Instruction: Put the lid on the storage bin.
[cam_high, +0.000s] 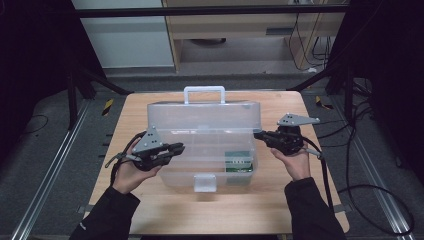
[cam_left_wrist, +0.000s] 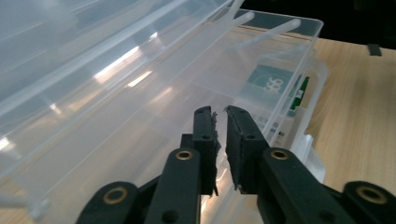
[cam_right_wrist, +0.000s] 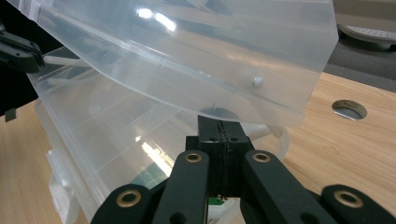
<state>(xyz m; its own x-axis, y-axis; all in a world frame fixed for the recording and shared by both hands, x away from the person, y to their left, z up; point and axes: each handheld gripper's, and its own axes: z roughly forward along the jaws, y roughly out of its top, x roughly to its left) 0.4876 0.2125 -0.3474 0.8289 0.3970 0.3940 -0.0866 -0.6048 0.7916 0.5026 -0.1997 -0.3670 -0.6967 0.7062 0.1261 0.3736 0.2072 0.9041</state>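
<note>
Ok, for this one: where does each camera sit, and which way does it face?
High view: above the person's side, looking forward and down on the wooden table; forearms, left gripper and right gripper show.
Left gripper view: rides the left gripper, facing into the clear box; jaws nearly shut, nothing between.
Right gripper view: rides the right gripper, jaws shut, under the box's lid.
All three share the box and its green packet.
</note>
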